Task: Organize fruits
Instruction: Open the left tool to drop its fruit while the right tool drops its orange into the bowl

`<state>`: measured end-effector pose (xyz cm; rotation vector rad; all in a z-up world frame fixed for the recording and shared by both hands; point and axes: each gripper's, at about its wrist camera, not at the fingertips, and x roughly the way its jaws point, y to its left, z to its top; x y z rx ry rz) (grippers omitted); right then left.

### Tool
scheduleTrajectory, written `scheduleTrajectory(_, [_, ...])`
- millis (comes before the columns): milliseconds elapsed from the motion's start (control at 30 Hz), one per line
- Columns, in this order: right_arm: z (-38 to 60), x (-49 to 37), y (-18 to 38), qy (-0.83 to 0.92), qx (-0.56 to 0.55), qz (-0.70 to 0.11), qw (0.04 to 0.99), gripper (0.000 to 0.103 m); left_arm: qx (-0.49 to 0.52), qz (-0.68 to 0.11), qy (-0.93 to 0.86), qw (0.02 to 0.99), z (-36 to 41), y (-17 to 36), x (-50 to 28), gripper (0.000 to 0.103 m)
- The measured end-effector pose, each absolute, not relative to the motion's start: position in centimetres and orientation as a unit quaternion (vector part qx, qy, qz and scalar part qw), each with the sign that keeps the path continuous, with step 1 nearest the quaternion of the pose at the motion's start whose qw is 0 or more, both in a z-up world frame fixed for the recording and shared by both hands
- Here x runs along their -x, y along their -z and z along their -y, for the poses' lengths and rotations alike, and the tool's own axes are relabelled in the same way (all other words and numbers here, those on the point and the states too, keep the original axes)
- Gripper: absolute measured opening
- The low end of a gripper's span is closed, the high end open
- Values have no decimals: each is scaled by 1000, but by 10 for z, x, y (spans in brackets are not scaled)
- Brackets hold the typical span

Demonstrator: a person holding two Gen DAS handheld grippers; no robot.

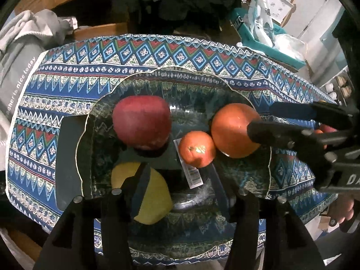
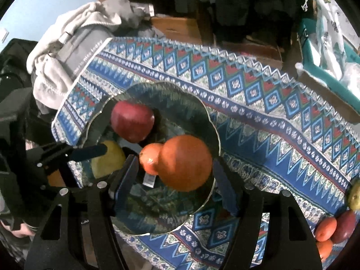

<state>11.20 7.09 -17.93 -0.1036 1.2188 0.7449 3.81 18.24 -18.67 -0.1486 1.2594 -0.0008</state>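
Right gripper [image 2: 174, 175]: jaws wide, large orange [image 2: 185, 163] between the fingers at frame centre; contact w/ pads not discernible. Left gripper [image 1: 178, 193]: jaws wide, holding nothing; one finger overlaps yellow pear [image 1: 155, 193] at lower left, the other sits on bare glass lower centre. Glass plate [image 1: 94, 117], scalloped rim, centre of both views; contents: red apple [image 1: 141, 122] upper left, small orange [image 1: 197, 148] centre, touching large orange on its right; barcode label [image 1: 191, 174] under the small orange. Plate sits on patterned blue tablecloth [image 1: 184, 56]. Loose fruit at lower right edge of right-wrist view, well apart from plate: two small oranges [image 2: 325, 229], a dark red apple [image 2: 344, 226], a yellow-green fruit [image 2: 355, 196]. Grey hoodie [image 2: 67, 45] upper left, off cloth's edge.
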Motion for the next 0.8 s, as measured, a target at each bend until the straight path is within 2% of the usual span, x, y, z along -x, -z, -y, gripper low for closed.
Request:
scheduleTrajectory(267, [-58, -110, 152, -325, 61, -529, 781, 71, 73, -571, 7, 818, -180, 167, -34, 61])
scheduleTrajectory(633, [-32, -91, 104, -294, 86, -482, 821, 71, 65, -538, 13, 840, -168, 132, -30, 61])
scheduleTrajectory(733, [-21, -85, 92, -289, 82, -470, 830, 72, 56, -524, 15, 850, -162, 122, -26, 68])
scheduleTrajectory(800, [-15, -82, 86, -284, 81, -464, 835, 73, 57, -518, 19, 853, -159, 115, -24, 68])
